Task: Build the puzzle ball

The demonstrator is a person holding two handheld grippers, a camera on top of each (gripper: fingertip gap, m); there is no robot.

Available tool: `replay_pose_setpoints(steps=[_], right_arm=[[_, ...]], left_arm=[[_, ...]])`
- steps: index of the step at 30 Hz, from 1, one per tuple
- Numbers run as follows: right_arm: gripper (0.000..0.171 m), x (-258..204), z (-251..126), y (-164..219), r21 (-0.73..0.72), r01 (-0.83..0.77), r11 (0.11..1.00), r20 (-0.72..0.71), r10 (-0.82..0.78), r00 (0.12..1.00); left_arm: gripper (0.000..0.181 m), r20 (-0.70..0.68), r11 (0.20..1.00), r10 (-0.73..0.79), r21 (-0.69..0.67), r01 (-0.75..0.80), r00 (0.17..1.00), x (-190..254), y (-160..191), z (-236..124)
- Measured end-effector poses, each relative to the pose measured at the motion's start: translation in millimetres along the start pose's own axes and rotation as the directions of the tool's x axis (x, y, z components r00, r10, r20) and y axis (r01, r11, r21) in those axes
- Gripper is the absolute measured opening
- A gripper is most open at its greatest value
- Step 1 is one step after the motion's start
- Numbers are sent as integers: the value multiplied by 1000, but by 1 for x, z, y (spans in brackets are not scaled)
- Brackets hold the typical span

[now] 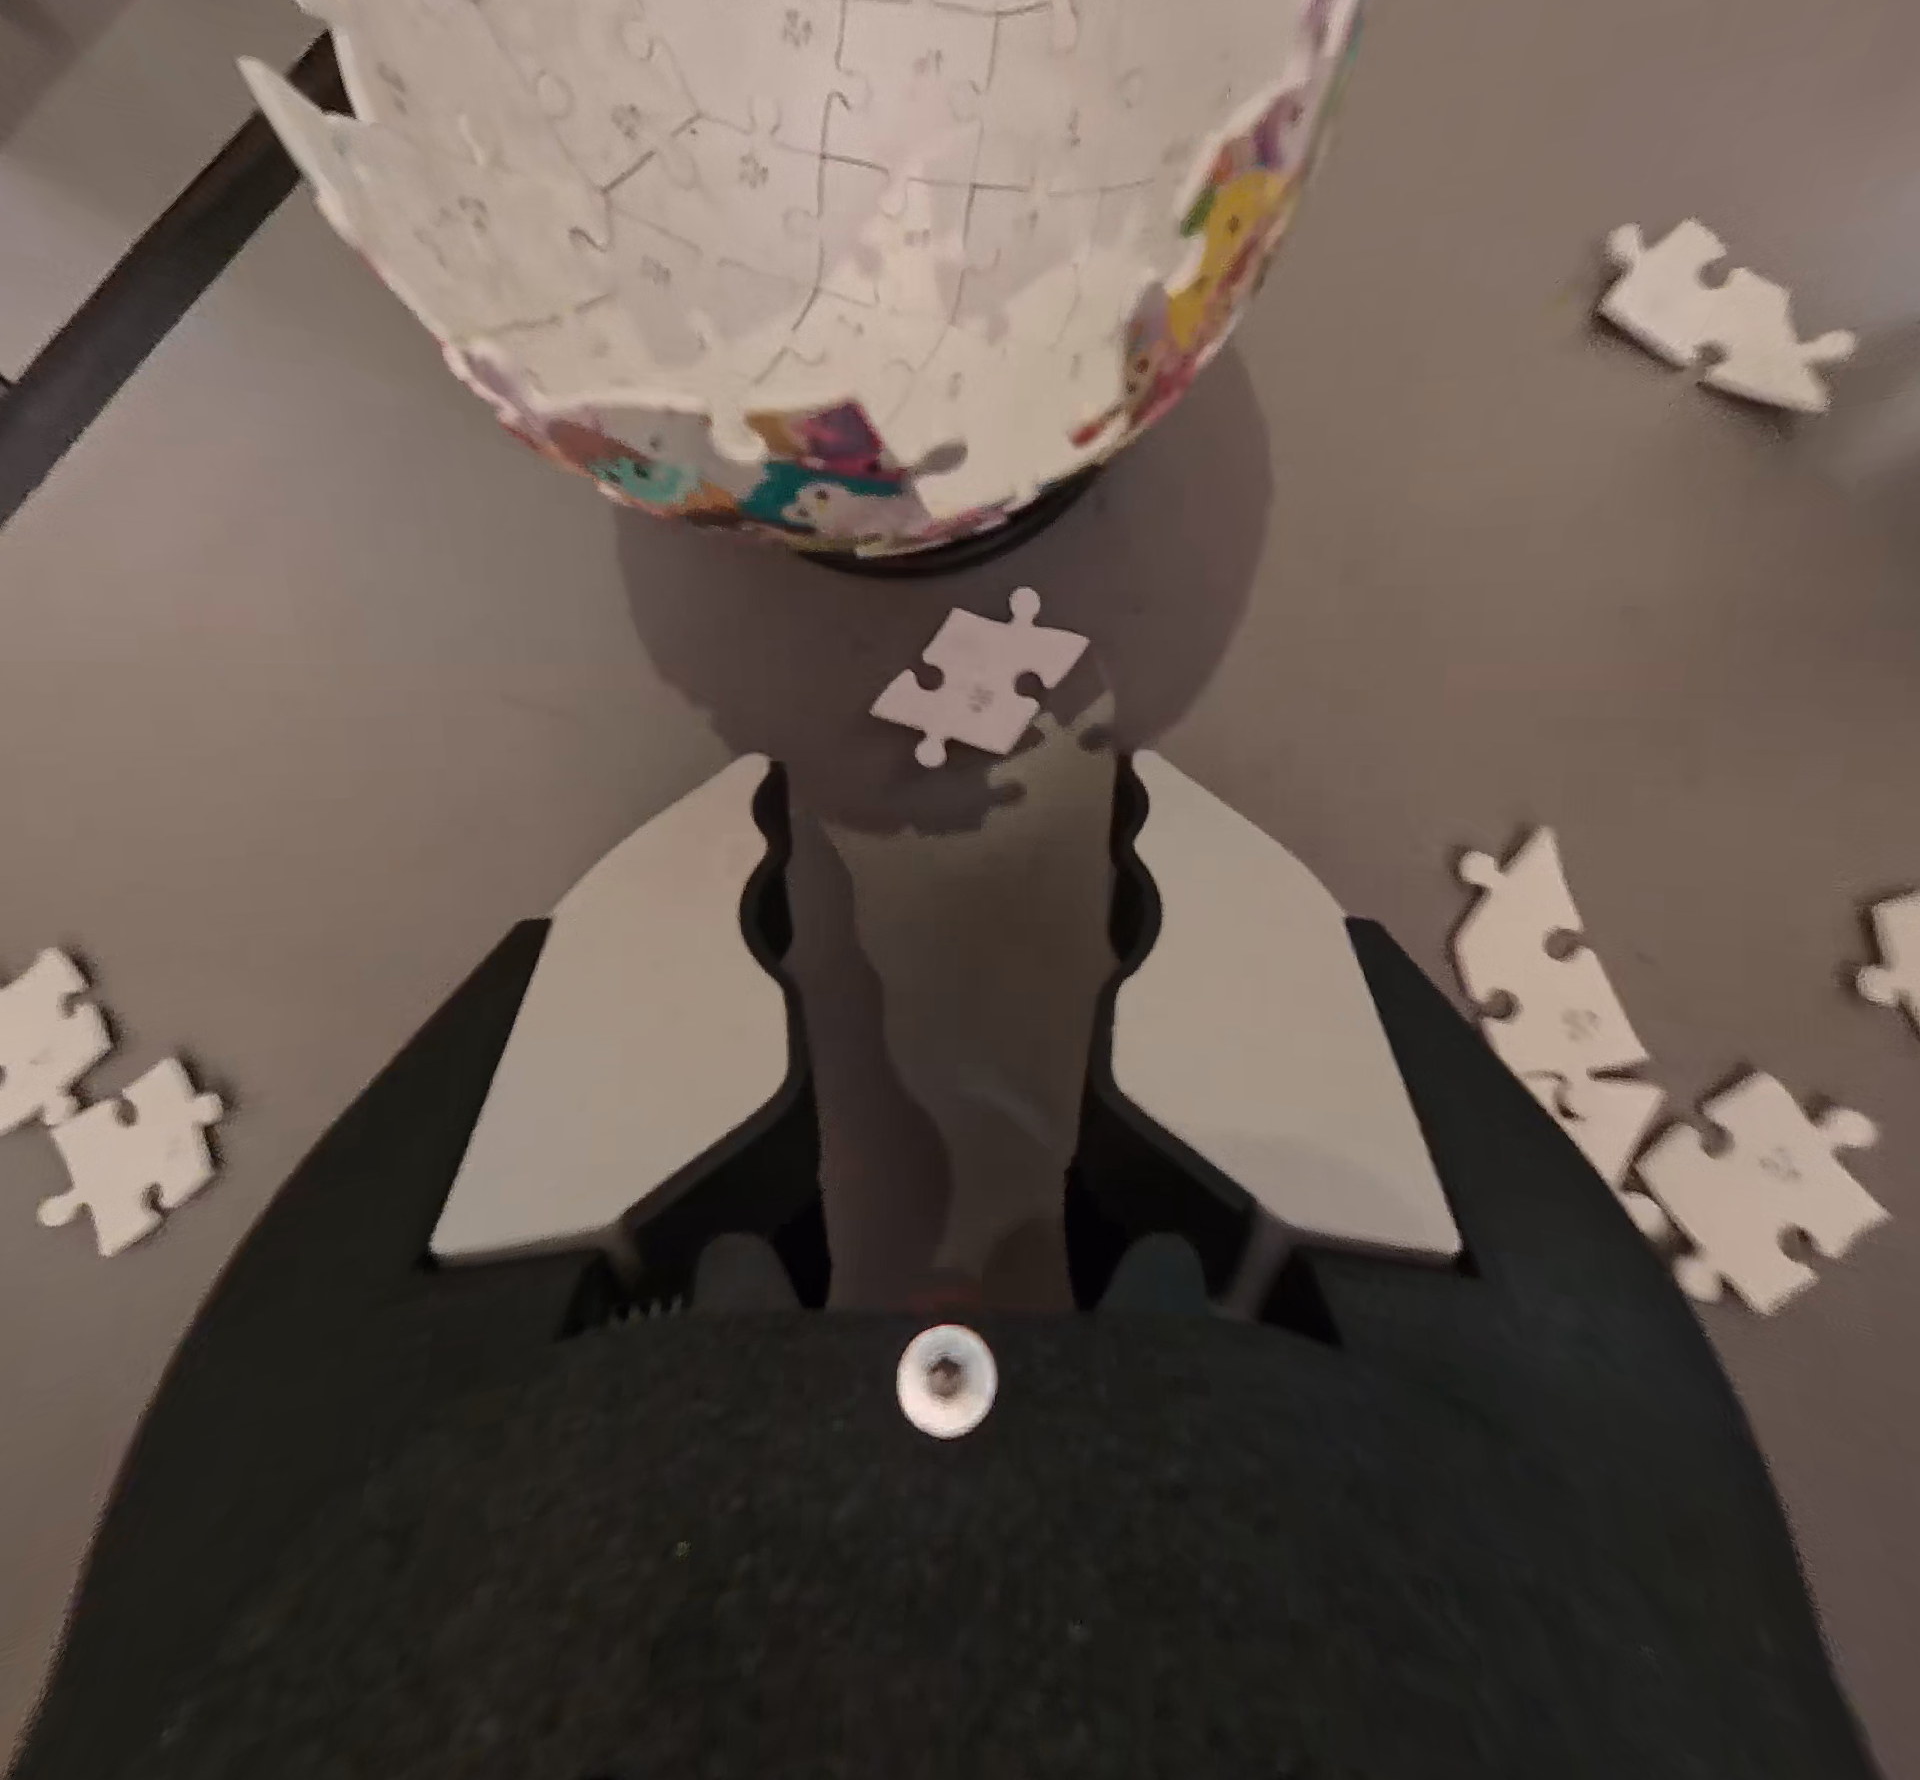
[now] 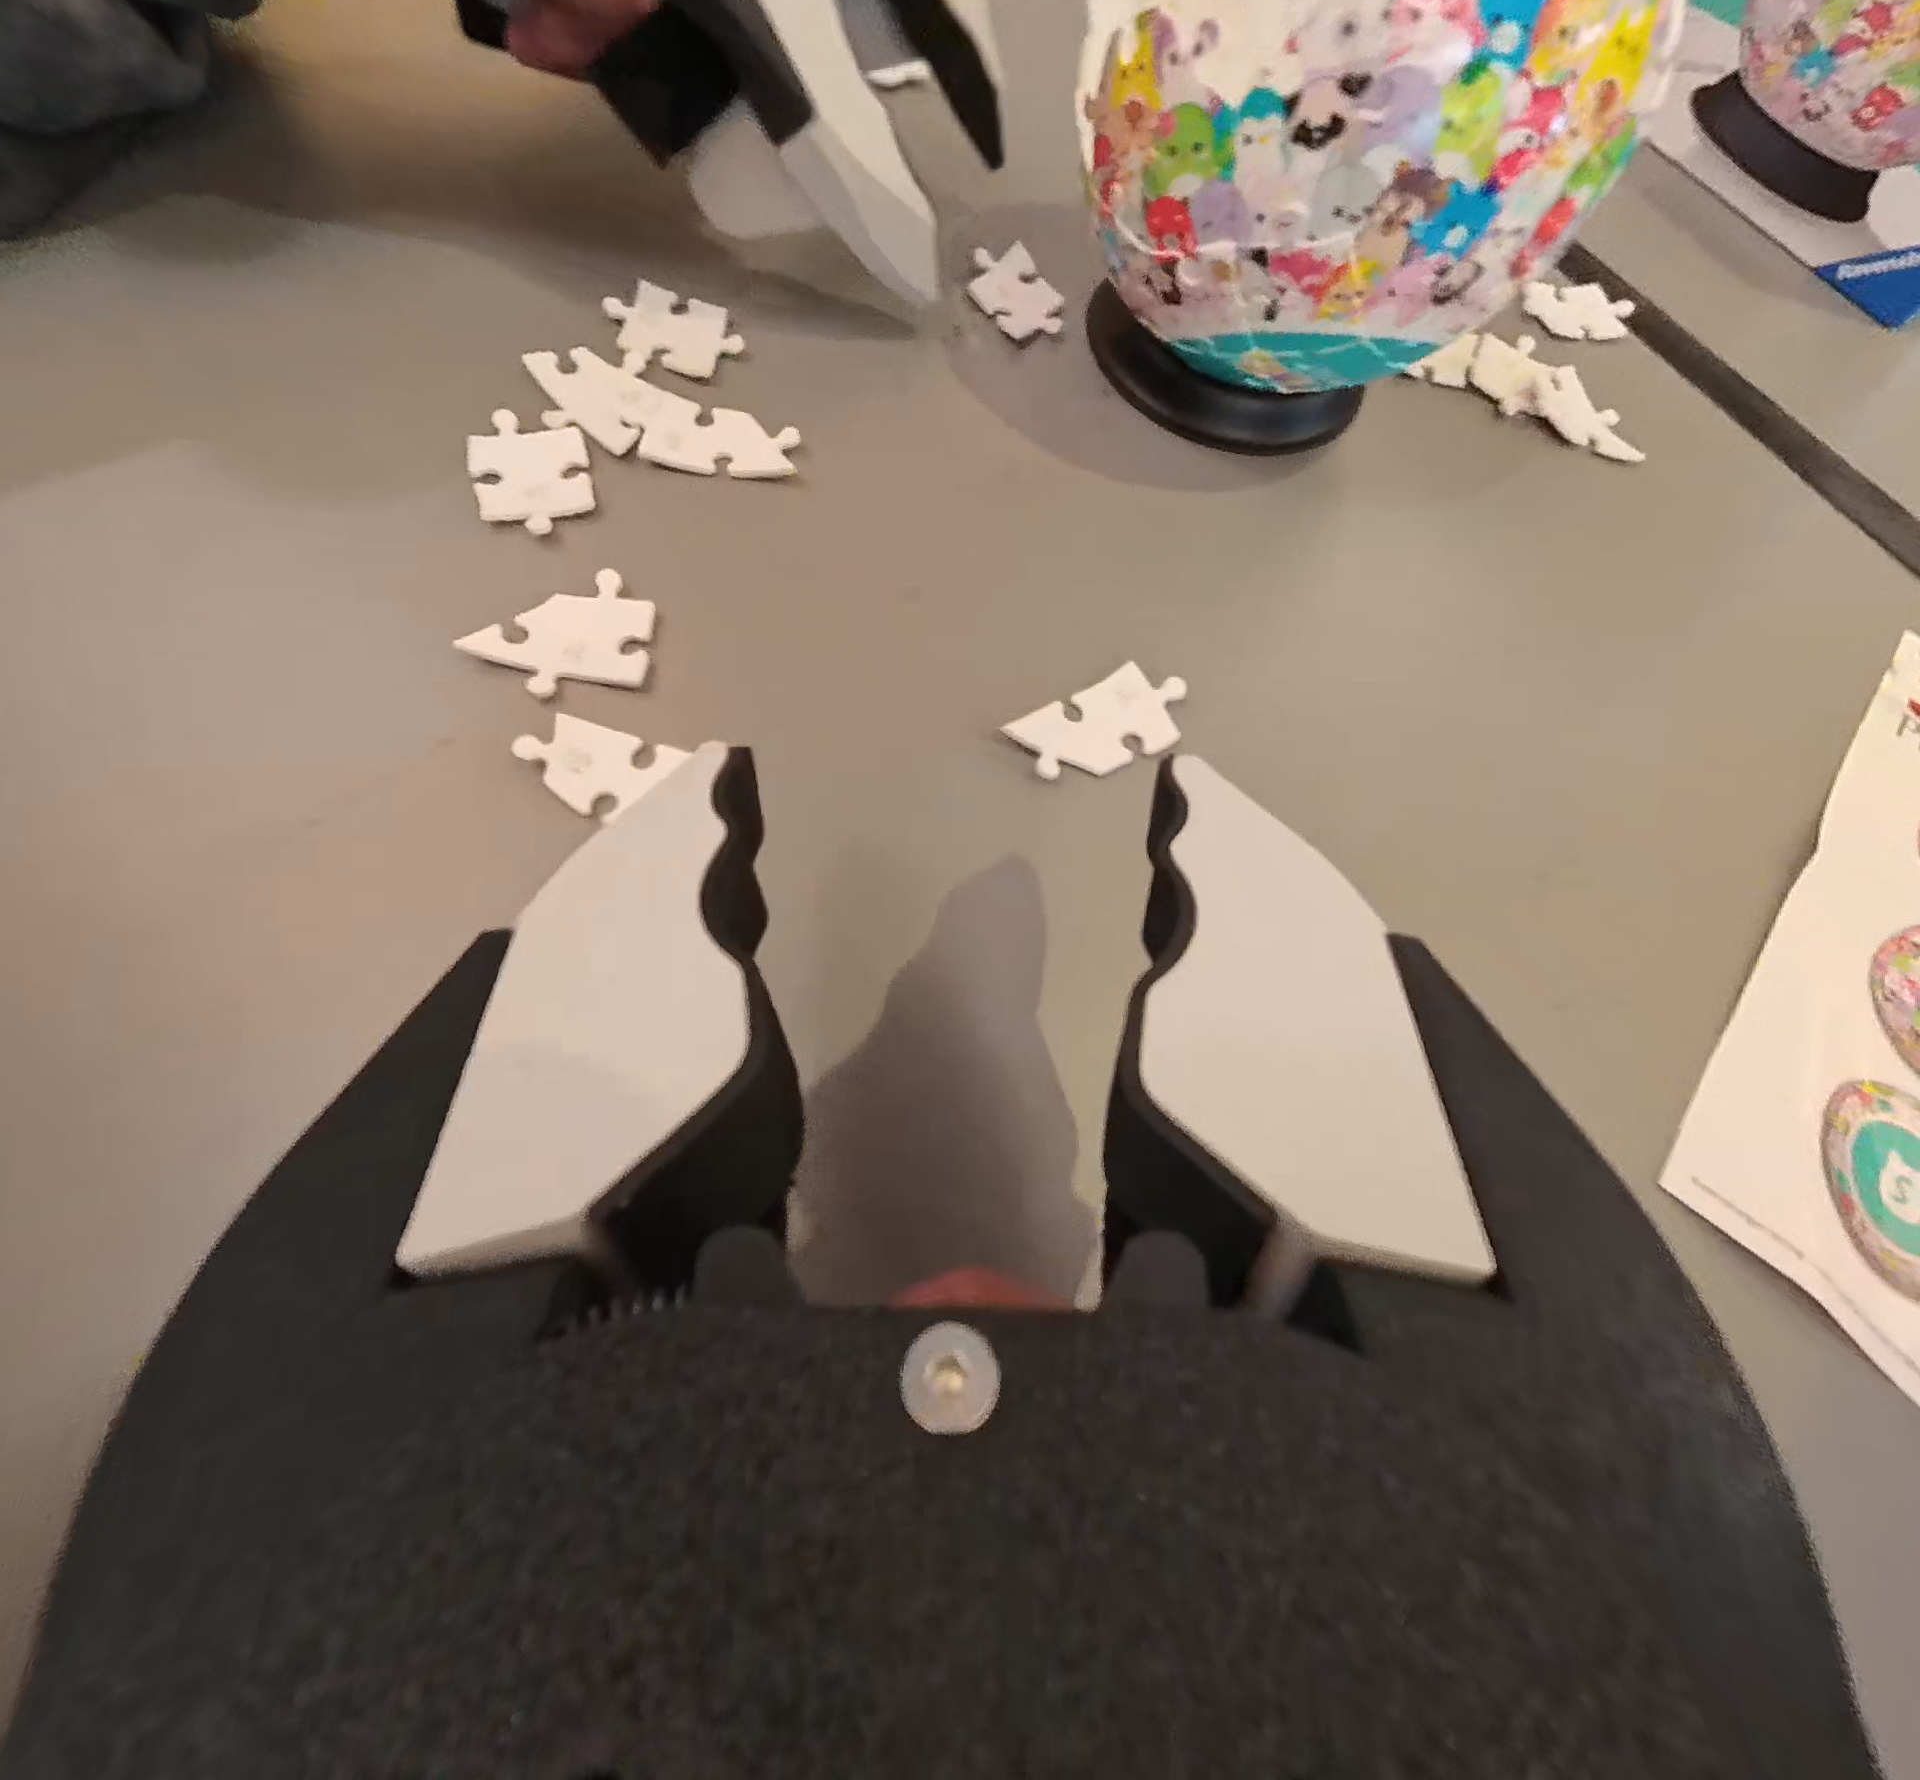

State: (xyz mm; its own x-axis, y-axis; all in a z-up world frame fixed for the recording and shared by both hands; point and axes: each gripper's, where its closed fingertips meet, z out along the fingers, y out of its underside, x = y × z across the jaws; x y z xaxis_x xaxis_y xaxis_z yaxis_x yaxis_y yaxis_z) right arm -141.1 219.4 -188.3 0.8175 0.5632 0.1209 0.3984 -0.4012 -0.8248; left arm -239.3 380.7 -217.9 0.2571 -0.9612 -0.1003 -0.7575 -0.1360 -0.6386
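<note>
My left gripper [image 1: 948, 766] hangs spread and empty over the grey surface [image 1: 312, 691], with a single white piece [image 1: 977, 681] lying just past its tips and the half-built puzzle ball [image 1: 810, 172] on its black stand [image 2: 1221, 385] beyond. My right gripper [image 2: 951, 774] is also spread and empty, a loose piece [image 2: 1101, 720] just ahead of its right finger and the ball farther ahead to the right.

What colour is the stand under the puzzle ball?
Black; the stand shows best in the right wrist view.

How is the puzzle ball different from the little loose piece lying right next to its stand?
The puzzle ball is round, stands on a black stand and shows colourful cartoon animals outside. The loose piece lies on the grey table with its plain white side up. The ball is many joined pieces with a jagged open top; the piece is single. Both have knobbed puzzle edges.
</note>
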Motion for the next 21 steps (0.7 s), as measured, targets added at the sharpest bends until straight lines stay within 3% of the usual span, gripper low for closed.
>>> replay_pose_setpoints(steps=[6,10,15,18,21], right_arm=[[67,-1,-3,-6,6,3,1000,-8,-3,1000],[65,5,-5,-7,31,-38,999,1,38,999],[62,8,0,-23,51,51,997,22,-52,998],[48,-10,10,-45,96,177,980,149,-190,971],[40,-30,21,-78,164,363,917,218,-393,894]], left_arm=[[56,-102,998,-62,-1,63,993,3,-6,16],[32,-97,1000,-23,-7,22,995,2,-3,15],[31,-210,999,-32,-2,32,977,22,4,1],[31,-469,985,-88,90,146,879,52,-9,-32],[31,-745,959,-73,129,251,662,85,-27,-78]])
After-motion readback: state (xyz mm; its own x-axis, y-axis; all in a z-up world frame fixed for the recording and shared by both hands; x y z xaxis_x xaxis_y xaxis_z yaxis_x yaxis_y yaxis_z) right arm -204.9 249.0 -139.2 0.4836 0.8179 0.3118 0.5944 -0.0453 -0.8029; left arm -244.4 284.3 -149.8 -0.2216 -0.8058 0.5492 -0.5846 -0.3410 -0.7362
